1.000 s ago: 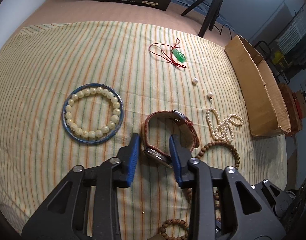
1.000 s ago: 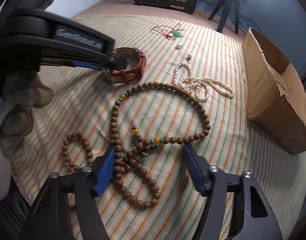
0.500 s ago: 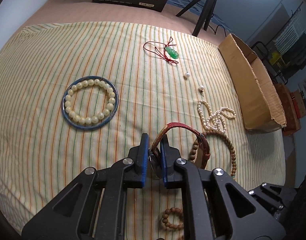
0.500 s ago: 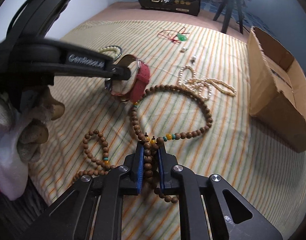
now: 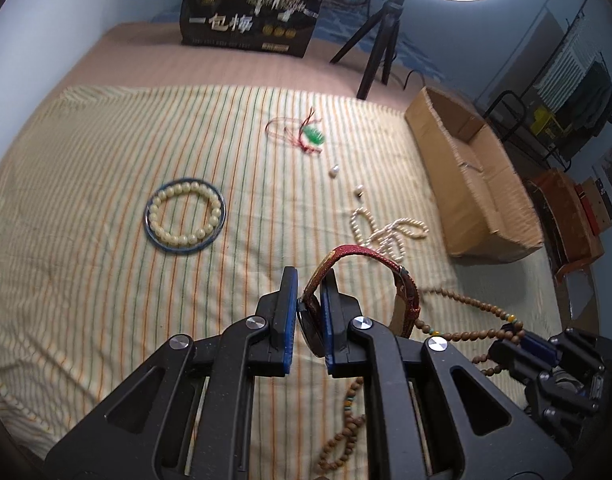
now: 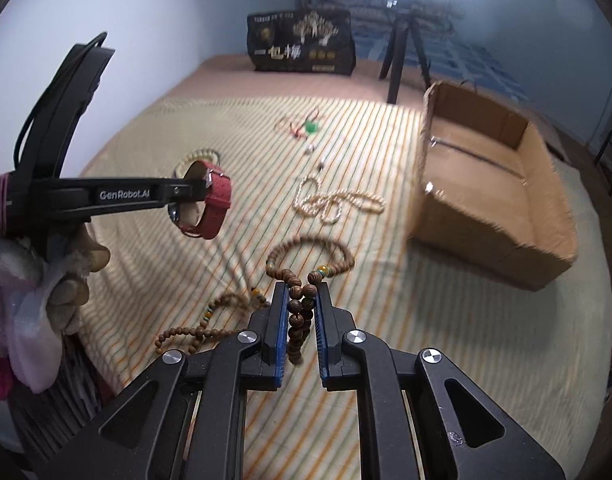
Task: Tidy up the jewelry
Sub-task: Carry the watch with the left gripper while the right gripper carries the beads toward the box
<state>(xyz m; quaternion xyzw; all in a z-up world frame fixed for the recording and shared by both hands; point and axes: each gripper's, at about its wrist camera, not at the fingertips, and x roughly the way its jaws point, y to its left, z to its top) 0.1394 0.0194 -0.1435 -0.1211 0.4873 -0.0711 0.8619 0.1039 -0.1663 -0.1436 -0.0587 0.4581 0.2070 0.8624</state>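
My left gripper (image 5: 309, 280) is shut on a red-strap watch (image 5: 402, 280) and holds it above the striped cloth; the watch also shows in the right wrist view (image 6: 212, 206). My right gripper (image 6: 300, 292) is shut on a long brown wooden bead necklace (image 6: 298, 320), lifted so that its loop (image 6: 310, 254) hangs forward and the rest trails to the cloth (image 5: 466, 312). A pearl necklace (image 5: 386, 232) lies ahead. A cream bead bracelet inside a blue bangle (image 5: 185, 216) lies at the left. A green pendant on red cord (image 5: 312, 136) lies farther back.
An open cardboard box (image 5: 470, 184) (image 6: 486, 184) stands at the right edge of the cloth. Two loose pearl pieces (image 5: 335, 170) lie between pendant and pearls. A black printed box (image 5: 250, 20) and a tripod (image 5: 378, 48) with a ring light stand at the back.
Both grippers closed on their items and lifted: the left raised the watch off the cloth, the right raised the wooden bead necklace. Both views now sit higher above the bed.
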